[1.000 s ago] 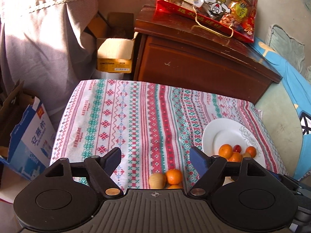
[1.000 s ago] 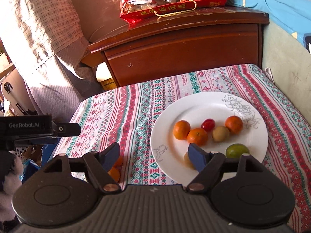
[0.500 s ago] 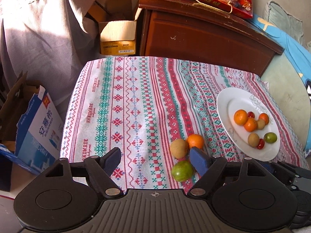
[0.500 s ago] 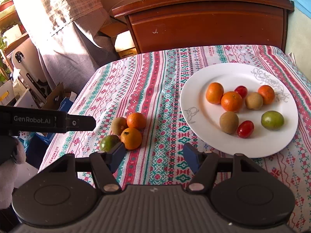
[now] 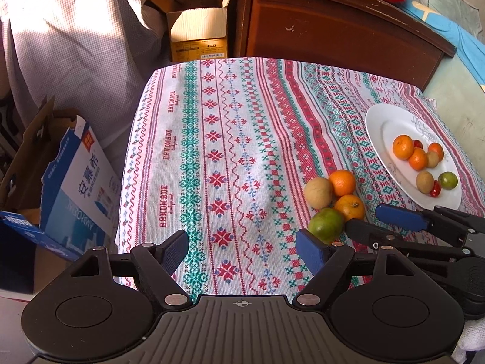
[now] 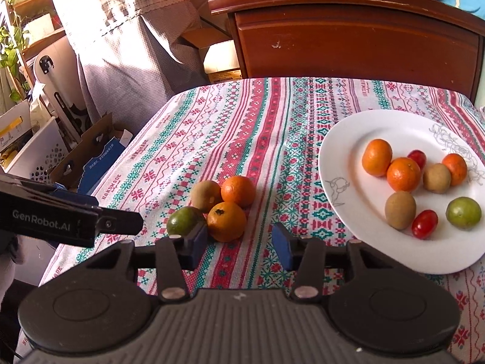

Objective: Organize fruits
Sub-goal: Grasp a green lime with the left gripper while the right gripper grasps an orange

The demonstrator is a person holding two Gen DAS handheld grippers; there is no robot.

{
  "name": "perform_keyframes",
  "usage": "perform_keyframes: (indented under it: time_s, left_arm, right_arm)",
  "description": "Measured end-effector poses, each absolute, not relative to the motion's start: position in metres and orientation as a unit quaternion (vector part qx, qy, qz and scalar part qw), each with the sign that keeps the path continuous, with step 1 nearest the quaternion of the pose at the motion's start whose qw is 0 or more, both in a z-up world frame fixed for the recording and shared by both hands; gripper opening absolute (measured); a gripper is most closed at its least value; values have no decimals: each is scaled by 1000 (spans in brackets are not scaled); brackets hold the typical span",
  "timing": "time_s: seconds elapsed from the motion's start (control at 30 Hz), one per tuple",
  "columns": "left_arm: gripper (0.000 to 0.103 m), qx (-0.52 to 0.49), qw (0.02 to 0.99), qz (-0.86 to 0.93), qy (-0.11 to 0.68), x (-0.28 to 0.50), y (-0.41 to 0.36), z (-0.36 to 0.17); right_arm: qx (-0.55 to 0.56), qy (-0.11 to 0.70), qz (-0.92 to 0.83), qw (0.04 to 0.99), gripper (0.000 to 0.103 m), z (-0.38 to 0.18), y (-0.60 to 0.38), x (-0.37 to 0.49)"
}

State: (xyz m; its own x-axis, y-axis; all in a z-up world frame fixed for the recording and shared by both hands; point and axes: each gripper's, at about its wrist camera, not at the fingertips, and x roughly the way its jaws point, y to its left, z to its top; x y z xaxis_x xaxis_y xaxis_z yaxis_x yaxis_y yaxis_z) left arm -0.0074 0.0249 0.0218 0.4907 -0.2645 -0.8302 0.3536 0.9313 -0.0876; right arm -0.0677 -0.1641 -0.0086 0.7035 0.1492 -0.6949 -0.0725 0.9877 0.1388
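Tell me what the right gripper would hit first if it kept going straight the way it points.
Probably the patterned tablecloth. The right gripper, jaws closing with nothing between them, aims at bare cloth between the nearest round orange mandarin and the white plate. Its left finger might graze that mandarin; depth is unclear.

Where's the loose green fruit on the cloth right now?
Right wrist view: the green fruit lies at the near-left of the four-fruit cluster, beside an orange, left of the plate.
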Motion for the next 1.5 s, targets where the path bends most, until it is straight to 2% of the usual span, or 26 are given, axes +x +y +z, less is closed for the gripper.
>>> perform_keyframes:
  time_s: [0.2,0.93,1.17,1.5]
  left_arm:
    - [79,46,856,-194,477,-10,25,17]
    - [75,59,868,-258,420,-26,-15,9]
    - [65,75,871,-261,410,-26,-23,3]
    - [65,78,873,-252,411,-23,-26,0]
  right_arm:
    - [45,375,75,923,30,-11,-160,-63]
    - [77,387,34,918,30,-6,-193,-77]
    - [85,387,31,917,30,-7,-196,-77]
    - [91,386,29,918,30,-7,-199,-78]
